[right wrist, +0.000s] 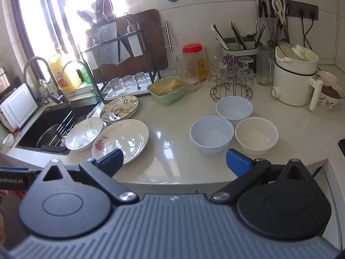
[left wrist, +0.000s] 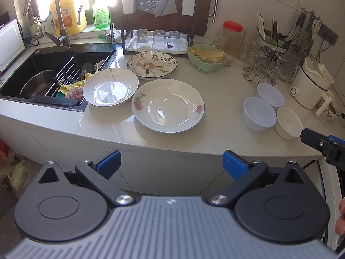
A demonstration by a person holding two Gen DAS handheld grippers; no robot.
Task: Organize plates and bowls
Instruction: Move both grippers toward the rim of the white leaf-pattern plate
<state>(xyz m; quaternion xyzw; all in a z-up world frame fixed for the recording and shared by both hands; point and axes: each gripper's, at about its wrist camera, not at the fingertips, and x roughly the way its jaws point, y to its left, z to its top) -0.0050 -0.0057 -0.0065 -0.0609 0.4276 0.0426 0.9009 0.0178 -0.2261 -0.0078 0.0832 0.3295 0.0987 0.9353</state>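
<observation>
Three plates lie on the pale counter: a rose-printed plate nearest, a leaf-printed plate by the sink, and a dark-rimmed floral plate behind. To the right stand two bluish-white bowls and a cream bowl. My left gripper hangs open and empty in front of the counter edge, below the rose plate. My right gripper is open and empty too, at the counter edge between plates and bowls.
A black sink with a metal pot and rack lies left, faucet behind. A dish rack with upturned glasses, a green basket, a glass stand, a white cooker and a mug line the back.
</observation>
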